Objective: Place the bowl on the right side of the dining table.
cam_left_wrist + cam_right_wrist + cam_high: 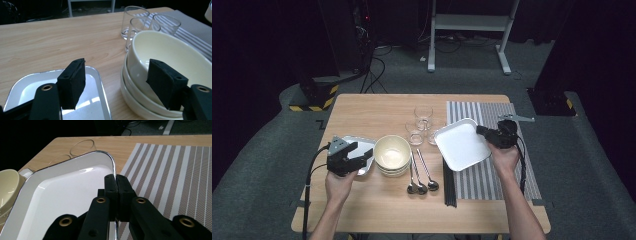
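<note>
The right gripper (116,192) is squeezed shut on the rim of the white tray (62,197). Its two black jaws pinch the thin metal edge, one inside the tray and one outside. In the high view the right gripper (482,131) grabs the tray (461,145) at its far right corner. The tray is nearly square and sits turned like a diamond, with one corner pointing to the far side of the table. Its left part hangs over the wood and its right part is over the striped mat (507,175). The right gripper view shows the pinch up close; the high view shows the tray's whole shape.

The left gripper (115,82) is wide open and holds nothing. Its jaws hang over a small metal tray (100,82) and a stack of cream bowls (160,52). In the high view the left gripper (362,159) sits at the near left, just beside the bowls (392,152).

Both forearms come up from the near edge of the table. The right hand (504,157) reaches forward and points left at the tray. The left hand (338,182) points right.

Three glasses (422,125) stand behind the bowls. Spoons (422,175) and black chopsticks (449,185) lie near the middle.
</note>
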Motion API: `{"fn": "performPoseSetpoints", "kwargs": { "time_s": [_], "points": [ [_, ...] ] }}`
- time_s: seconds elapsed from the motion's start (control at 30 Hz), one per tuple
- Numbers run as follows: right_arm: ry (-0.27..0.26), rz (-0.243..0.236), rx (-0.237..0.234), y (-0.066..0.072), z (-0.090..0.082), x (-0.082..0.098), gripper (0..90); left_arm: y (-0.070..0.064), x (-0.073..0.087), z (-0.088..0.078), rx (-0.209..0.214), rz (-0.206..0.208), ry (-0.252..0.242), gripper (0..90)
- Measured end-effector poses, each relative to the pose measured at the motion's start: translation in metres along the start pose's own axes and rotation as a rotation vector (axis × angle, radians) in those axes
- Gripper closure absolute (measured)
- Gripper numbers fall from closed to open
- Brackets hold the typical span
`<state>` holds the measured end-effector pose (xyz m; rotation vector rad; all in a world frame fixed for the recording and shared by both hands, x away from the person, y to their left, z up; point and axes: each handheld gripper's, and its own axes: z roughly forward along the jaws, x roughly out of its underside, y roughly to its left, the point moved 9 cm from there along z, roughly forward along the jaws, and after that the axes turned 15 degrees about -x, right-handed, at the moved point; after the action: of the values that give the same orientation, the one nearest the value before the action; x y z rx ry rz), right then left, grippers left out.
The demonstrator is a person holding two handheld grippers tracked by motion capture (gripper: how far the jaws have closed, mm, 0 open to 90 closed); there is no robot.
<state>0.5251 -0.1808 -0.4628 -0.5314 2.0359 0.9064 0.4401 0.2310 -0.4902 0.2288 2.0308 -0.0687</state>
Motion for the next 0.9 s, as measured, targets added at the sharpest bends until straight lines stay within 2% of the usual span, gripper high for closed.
{"fn": "performPoseSetpoints", "kwargs": {
  "time_s": [0.9],
  "points": [
    [-0.025, 0.049, 0.043, -0.017, -0.015, 0.011, 88.5, 0.011, 0.04, -0.001, -0.048, -0.018, 0.039, 31.5]
  ]
}}
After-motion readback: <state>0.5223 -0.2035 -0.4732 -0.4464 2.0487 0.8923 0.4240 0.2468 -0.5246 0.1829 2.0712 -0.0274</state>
